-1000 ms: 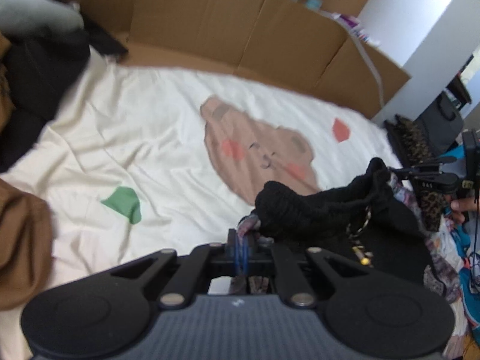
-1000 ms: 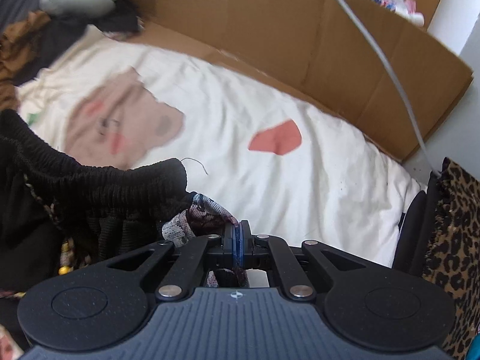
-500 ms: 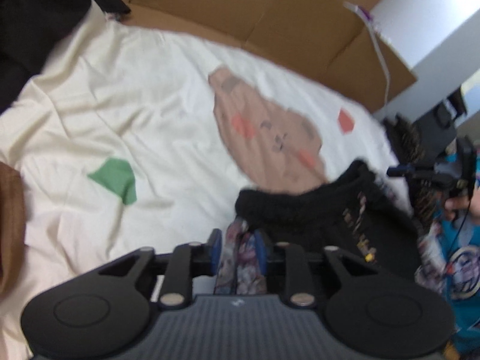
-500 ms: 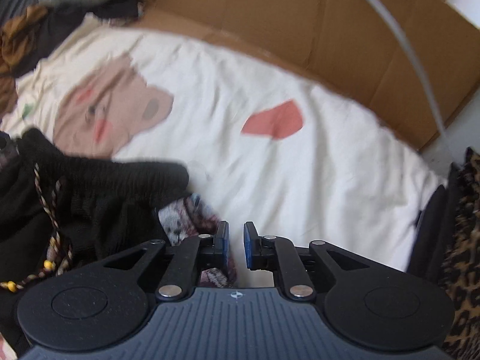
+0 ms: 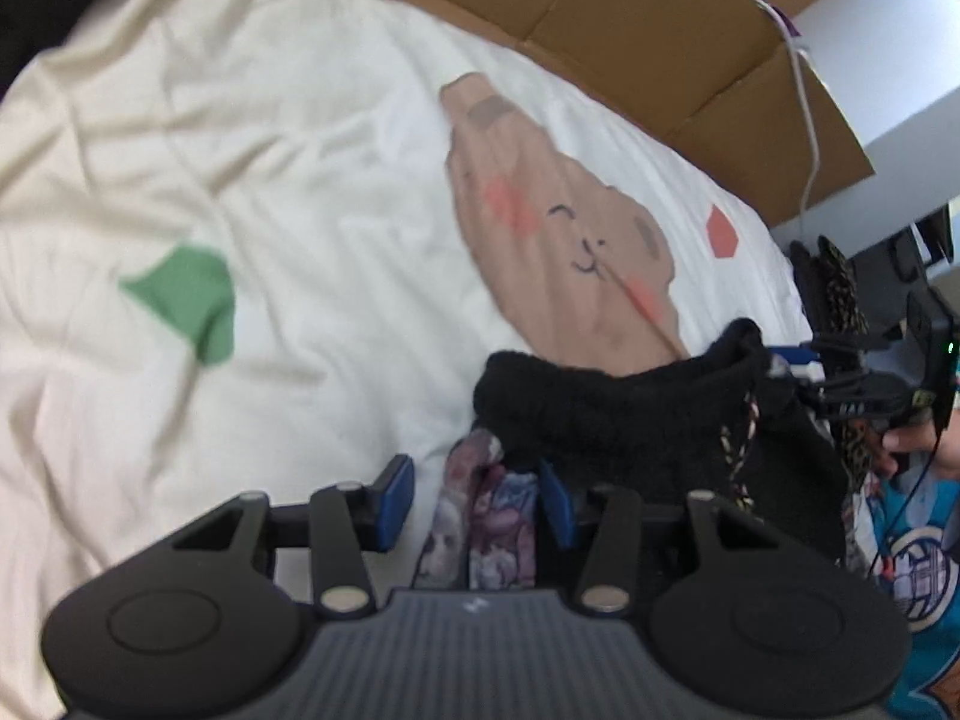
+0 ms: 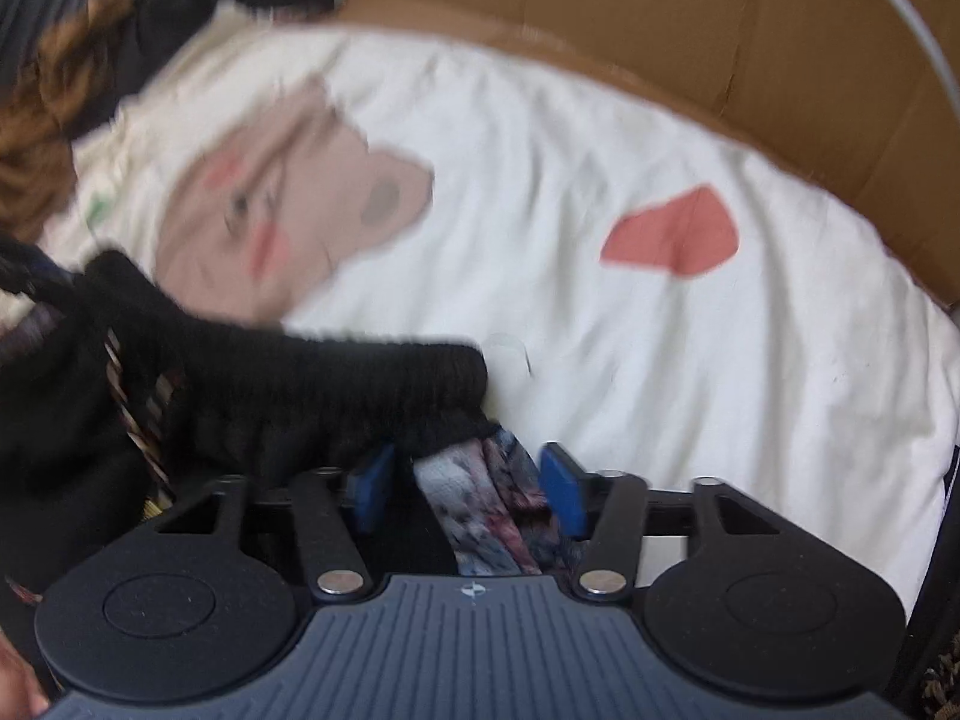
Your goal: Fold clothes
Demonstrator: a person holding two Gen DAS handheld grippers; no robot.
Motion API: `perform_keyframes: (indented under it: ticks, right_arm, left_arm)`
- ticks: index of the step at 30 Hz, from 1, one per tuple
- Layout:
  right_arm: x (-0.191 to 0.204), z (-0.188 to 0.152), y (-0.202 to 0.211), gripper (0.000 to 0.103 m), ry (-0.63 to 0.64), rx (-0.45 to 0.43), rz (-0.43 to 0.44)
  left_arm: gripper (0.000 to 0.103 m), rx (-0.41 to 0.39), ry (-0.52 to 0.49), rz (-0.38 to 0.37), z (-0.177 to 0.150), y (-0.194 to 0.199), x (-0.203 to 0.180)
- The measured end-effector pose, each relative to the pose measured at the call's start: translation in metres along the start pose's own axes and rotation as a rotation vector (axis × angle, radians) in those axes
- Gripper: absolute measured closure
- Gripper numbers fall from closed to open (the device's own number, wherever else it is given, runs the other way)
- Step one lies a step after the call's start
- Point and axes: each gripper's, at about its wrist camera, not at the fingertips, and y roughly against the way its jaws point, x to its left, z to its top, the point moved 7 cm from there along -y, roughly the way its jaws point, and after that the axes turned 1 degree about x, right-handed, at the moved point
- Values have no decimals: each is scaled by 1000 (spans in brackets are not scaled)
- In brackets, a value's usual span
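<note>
A black garment with a ribbed elastic waistband (image 5: 612,408) (image 6: 312,384) lies on the cream sheet (image 5: 270,180), its patterned grey-pink fabric (image 5: 480,516) (image 6: 486,498) showing at each end. My left gripper (image 5: 477,498) stands open, blue pads (image 5: 393,495) spread wide, with the patterned cloth loose between them. My right gripper (image 6: 468,489) is open too, the patterned cloth lying between its pads (image 6: 561,489). A braided drawstring (image 5: 741,444) hangs from the waistband. The right gripper (image 5: 840,378) shows at the garment's far end in the left wrist view.
The sheet has a brown bear print (image 5: 564,228), a green patch (image 5: 186,300) and a red patch (image 6: 672,234). Cardboard walls (image 6: 660,30) border the far side. Dark and brown clothes (image 6: 48,90) pile at the left. A hand (image 5: 918,450) holds the right gripper.
Both grippers went from shut on the garment's patterned cloth to open. The waistband has dropped from a lifted, stretched hold down onto the sheet.
</note>
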Motion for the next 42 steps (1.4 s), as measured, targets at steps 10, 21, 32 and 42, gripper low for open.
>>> perform_keyframes:
  ticks: [10, 21, 32, 42]
  right_arm:
    - [13, 0, -5, 74, 68, -3, 29]
    - [16, 11, 27, 91, 134, -77, -108]
    - [-1, 69, 39, 92, 155, -171, -287]
    - [-17, 113, 12, 92, 107, -181, -354]
  left_arm:
    - [88, 21, 68, -32, 2, -2, 0]
    - [93, -161, -137, 71, 34, 48, -24]
    - [93, -193, -292, 148, 100, 44, -37]
    - [93, -196, -340, 241, 149, 17, -26]
